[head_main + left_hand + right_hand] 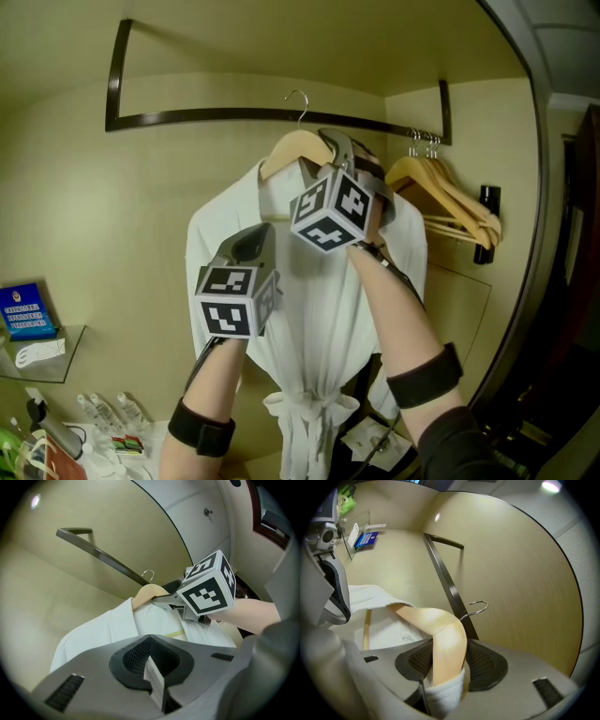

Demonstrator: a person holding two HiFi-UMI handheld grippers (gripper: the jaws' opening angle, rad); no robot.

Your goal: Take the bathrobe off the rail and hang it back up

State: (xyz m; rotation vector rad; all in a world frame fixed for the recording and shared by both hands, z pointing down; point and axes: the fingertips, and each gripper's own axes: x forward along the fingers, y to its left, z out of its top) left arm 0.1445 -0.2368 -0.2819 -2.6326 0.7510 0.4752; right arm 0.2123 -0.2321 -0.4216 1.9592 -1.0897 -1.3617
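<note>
Clamping the right claw [443,667] on one shoulder of the pale wooden hanger [436,625], with a fold of collar [445,696] pinched in beside the wood, gives the person control of the whole load from a single stiff point. The white terry bathrobe [319,309] hangs draped on that hanger, its belt [305,405] tied low, directly under the dark metal rail [234,116]. The hanger's wire hook [298,99] sits at the rail; whether it bears on it or is just clear I cannot tell. The left claw [153,674] has its jaws together on nothing, held low before the robe's front, probably ready to steady the cloth.
</note>
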